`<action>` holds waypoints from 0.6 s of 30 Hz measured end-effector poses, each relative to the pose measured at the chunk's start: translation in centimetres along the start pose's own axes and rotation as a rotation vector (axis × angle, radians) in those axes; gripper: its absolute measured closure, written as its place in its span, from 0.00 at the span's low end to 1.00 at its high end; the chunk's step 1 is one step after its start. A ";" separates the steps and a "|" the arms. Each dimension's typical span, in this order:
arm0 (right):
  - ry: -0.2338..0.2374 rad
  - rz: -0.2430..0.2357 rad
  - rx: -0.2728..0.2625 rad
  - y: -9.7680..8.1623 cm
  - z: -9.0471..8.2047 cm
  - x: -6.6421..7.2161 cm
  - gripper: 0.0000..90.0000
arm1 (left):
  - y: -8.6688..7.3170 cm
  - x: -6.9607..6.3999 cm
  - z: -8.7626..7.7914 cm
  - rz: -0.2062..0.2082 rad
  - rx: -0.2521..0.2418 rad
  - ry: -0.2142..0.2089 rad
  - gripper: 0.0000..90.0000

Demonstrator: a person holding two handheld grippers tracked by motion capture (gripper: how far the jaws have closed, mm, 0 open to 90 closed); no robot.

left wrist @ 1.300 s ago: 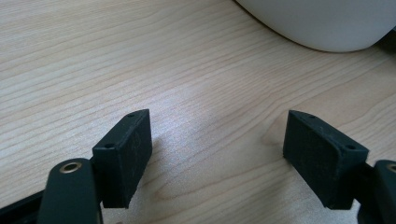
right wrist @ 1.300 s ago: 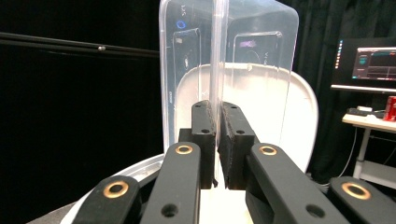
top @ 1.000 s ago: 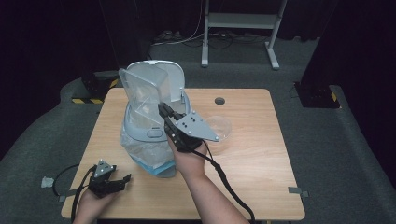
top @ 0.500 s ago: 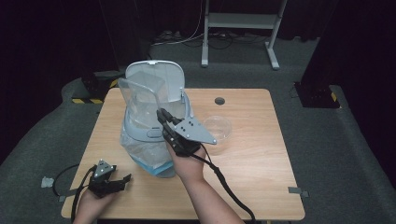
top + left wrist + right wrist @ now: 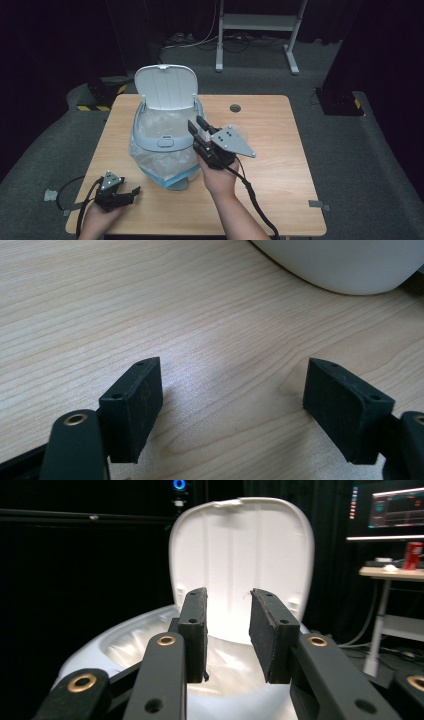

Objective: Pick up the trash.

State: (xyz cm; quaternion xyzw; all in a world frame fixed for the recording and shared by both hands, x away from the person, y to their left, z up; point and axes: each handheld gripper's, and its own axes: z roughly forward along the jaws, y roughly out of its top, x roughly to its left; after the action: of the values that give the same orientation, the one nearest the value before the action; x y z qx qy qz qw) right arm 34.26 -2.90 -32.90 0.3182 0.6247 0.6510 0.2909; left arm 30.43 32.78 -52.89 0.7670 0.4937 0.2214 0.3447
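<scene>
- Right gripper (image 5: 199, 131): held above the near right rim of the bin (image 5: 165, 142), jaws part open with nothing between them, having just been opening; pointed toward the raised lid (image 5: 166, 87).
- In the right gripper view, pads (image 5: 196, 625) apart with a narrow gap, framing the lid's white inner face and the pale liner below; touching neither.
- Bin: standing on the table (image 5: 280, 150), toward its left half, lid upright at the far side, clear bag (image 5: 160, 155) lining it and draping over the near wall.
- Left gripper (image 5: 131, 194): resting low on the table at the near left of the bin, well apart from it.
- In the left gripper view, jaws spread wide over bare wood, gripping nothing; white curve of the bin (image 5: 345, 265) at the far edge.
- Small clear cup (image 5: 241, 133) just right of the bin, behind the right gripper's grey plate.
</scene>
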 end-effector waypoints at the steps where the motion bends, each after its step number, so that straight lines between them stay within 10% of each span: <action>1: -0.009 -0.003 0.004 -0.1 -0.3 -0.4 0.76 | 0.0 0.0 0.0 0.000 0.000 -0.001 0.26; 18: -0.185 -0.003 0.176 -6.3 -3.6 -6.7 0.76 | 0.0 0.0 0.0 0.001 0.000 0.001 0.27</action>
State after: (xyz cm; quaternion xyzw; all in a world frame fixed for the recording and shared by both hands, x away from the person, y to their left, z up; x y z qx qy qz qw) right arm 35.55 -10.06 -39.63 0.4004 0.6505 0.5611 0.3189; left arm 30.44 32.78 -52.89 0.7671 0.4936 0.2220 0.3444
